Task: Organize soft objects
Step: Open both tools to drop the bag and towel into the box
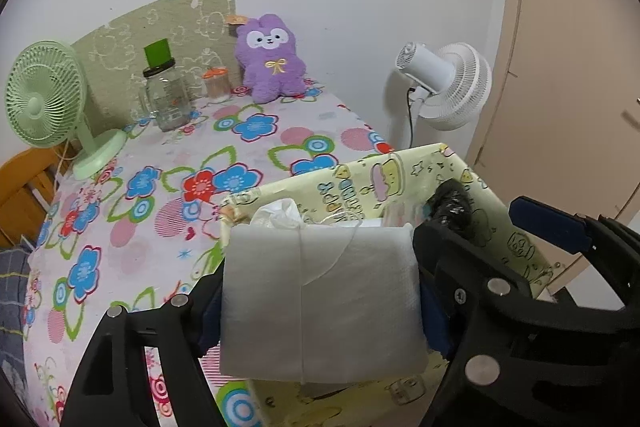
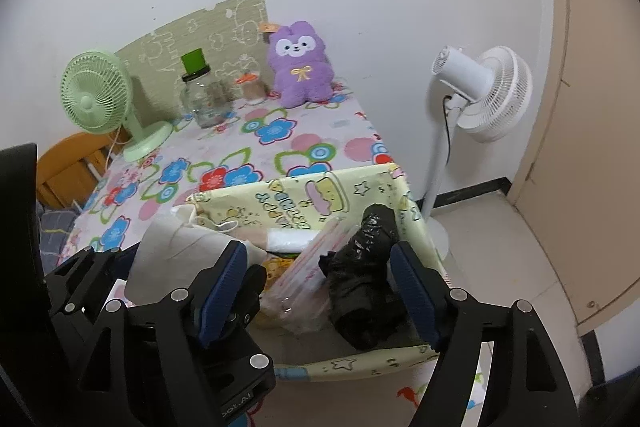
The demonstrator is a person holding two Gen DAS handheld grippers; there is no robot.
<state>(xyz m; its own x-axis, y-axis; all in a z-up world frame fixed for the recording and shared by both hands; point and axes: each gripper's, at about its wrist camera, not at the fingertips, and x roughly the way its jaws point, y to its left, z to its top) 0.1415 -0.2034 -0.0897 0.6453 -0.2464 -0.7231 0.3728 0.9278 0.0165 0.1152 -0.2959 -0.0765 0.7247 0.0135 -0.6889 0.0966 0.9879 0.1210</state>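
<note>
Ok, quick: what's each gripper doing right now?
Left gripper: closed on the white folded pad, over the yellow storage box.
Right gripper: open, straddling the black plastic bag, not pressing it.

The worktop [image 2: 280,147] wears a cloth printed with blue and red flowers. Along its far edge, from left to right, stand a green desk fan [image 2: 96,95], a clear glass jar [image 2: 204,99] with a green piece on top, a small orange-lidded jar [image 2: 252,89] and a purple plush toy [image 2: 300,67]. At the near right corner sits a pale yellow cartoon-print fabric bin [image 2: 360,195].
</note>
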